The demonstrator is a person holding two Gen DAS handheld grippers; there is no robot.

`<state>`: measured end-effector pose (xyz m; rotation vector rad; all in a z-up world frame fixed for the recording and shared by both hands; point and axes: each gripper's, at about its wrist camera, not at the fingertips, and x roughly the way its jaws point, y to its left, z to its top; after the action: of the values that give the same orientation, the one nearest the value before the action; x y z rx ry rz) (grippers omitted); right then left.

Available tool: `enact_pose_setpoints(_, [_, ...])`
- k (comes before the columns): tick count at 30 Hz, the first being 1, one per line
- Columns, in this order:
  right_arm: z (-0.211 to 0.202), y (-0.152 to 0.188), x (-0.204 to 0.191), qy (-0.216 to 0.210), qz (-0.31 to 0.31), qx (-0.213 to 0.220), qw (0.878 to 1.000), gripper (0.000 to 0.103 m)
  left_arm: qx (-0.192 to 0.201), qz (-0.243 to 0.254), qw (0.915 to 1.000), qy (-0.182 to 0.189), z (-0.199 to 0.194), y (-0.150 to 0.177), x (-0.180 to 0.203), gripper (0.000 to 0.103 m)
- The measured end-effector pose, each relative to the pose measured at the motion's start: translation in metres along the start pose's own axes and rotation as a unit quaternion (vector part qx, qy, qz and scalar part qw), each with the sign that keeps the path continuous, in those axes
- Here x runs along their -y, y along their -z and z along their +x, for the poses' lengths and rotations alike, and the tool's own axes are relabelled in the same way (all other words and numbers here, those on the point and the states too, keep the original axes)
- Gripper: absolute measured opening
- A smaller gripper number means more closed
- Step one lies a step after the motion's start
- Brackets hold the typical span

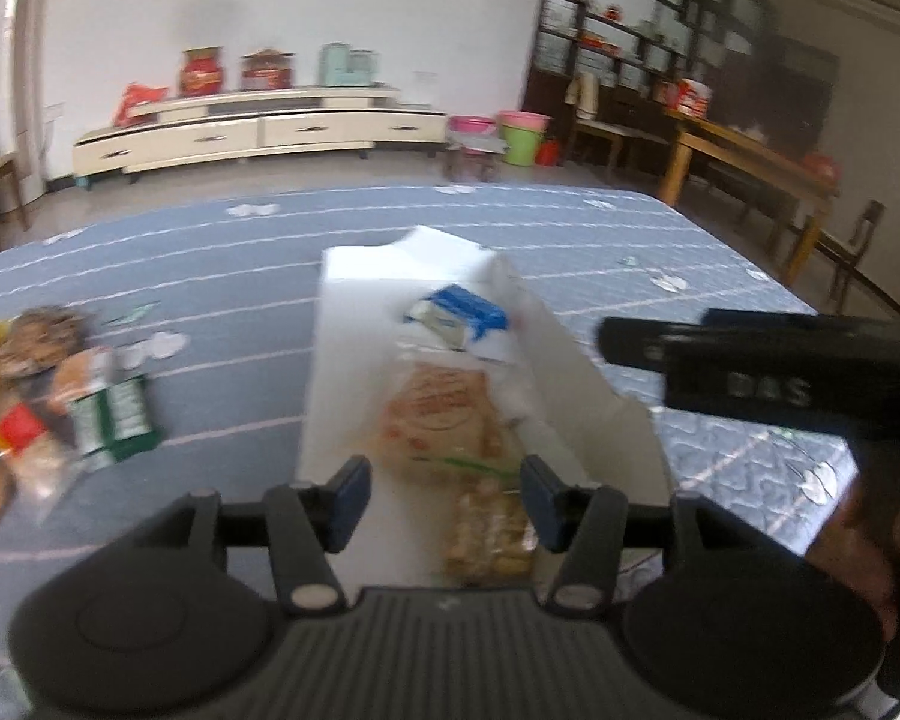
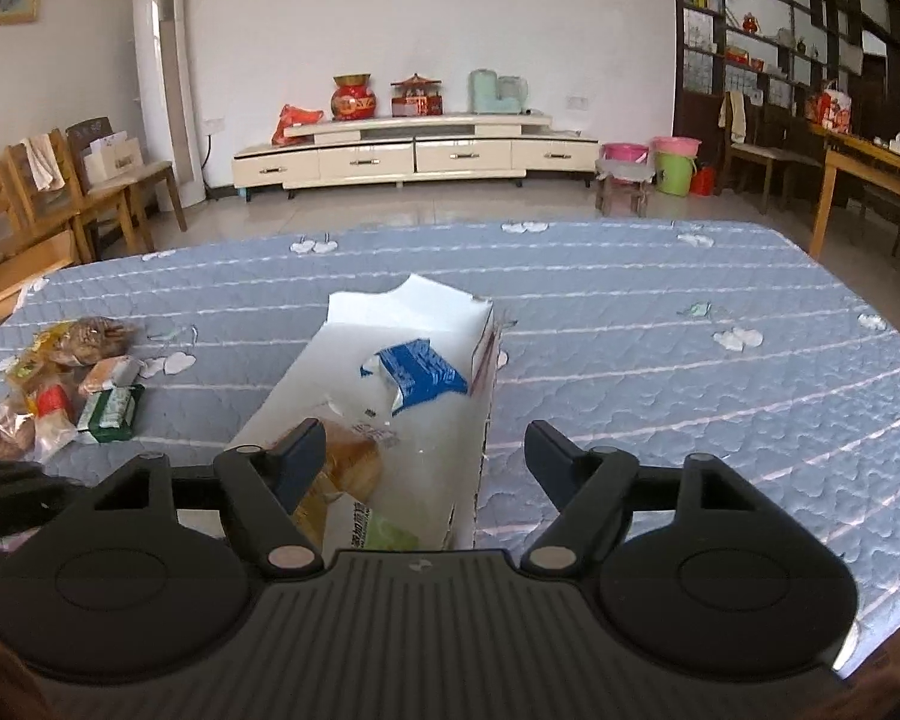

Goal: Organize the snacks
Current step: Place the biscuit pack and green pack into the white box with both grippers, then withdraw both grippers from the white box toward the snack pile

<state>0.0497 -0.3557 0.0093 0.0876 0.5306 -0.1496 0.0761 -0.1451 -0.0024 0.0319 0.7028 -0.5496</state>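
A blue quilted table cover (image 2: 660,324) with white stripes spread across the whole work surface. At its middle stood an open white cardboard box (image 2: 354,396), its flaps raised and one side wall (image 2: 483,414) running toward the camera.

Inside the box, toward its far end, lay a blue-and-white packet (image 2: 417,375); nearer, a clear-wrapped bread snack (image 1: 438,420) rested on the box floor. Well to the left of the box sat a loose pile of snacks (image 2: 48,384), with a green packet (image 2: 109,414) at the edge closest to the box.

The right gripper (image 2: 423,462) hovered over the near end of the box, its jaws spread wide astride the box's side wall, pressing on nothing. The left gripper (image 1: 444,489) also stood over the box's near end, jaws partly apart on either side of the bread snack; the blurred view does not show the pads touching it.
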Motion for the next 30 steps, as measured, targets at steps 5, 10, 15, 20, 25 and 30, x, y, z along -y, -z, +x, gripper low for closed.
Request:
enact_pose_setpoints(5, [-0.009,0.001,-0.012,-0.008,-0.004,0.005,1.000,0.099,0.007,-0.017,0.9989,-0.042,-0.022,0.004,-0.017,0.055])
enact_pose_setpoints(10, [-0.009,0.007,-0.033,-0.030,-0.016,-0.002,0.999,0.103,0.012,-0.038,0.9962,-0.077,-0.043,0.011,-0.040,0.058])
enact_pose_setpoints(15, [-0.008,0.009,-0.057,-0.059,-0.033,-0.009,0.998,0.103,0.016,-0.059,0.9924,-0.107,-0.063,0.022,-0.065,0.058])
enact_pose_setpoints(20, [-0.004,0.010,-0.080,-0.085,-0.049,-0.015,0.995,0.103,0.017,-0.078,0.9883,-0.130,-0.077,0.032,-0.088,0.058])
enact_pose_setpoints(25, [0.004,0.012,-0.100,-0.107,-0.067,-0.021,0.992,0.103,0.018,-0.093,0.9848,-0.145,-0.086,0.039,-0.108,0.058])
enact_pose_setpoints(30, [0.010,0.014,-0.116,-0.123,-0.078,-0.027,0.989,0.103,0.020,-0.101,0.9826,-0.155,-0.090,0.042,-0.119,0.058])
